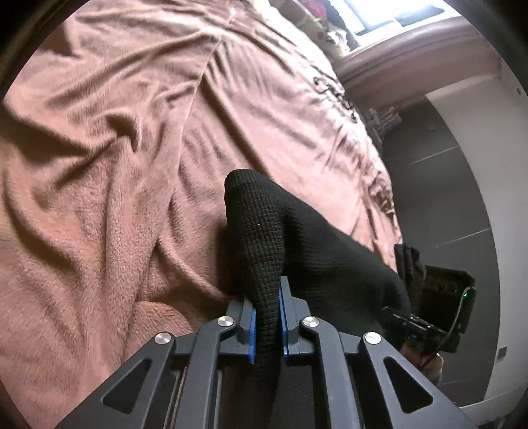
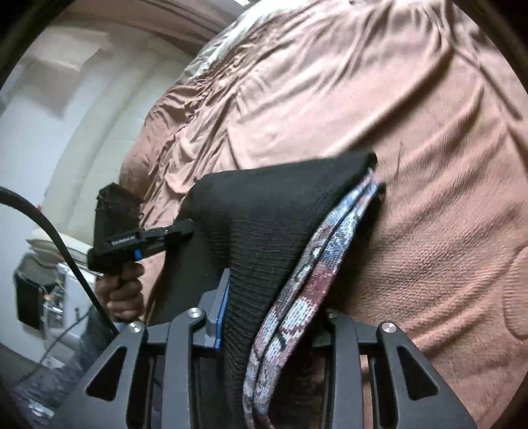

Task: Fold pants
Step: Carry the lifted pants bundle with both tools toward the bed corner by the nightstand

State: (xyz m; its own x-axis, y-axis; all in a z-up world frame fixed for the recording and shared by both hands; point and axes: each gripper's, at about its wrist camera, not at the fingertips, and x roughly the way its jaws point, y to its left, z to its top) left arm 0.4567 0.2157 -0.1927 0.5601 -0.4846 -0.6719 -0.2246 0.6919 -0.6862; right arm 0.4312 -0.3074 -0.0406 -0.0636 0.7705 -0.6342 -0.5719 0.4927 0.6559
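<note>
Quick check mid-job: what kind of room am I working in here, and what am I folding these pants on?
Most likely a bedroom. The black pants are held above a bed covered by a rumpled pink blanket, with a bright window beyond its far end and grey floor tiles alongside.

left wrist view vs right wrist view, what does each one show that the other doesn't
Only the left wrist view: a bright window, dark floor, and the left tool shut on a narrow bunch of the black pants.

Only the right wrist view: the pants' patterned waistband, a black cable, the person's hand holding the other tool, and the right tool shut on a thick fold.

Both: the black knit pants lifted over the pink blanket, each tool gripping one part, each view catching the opposite tool at its edge.
</note>
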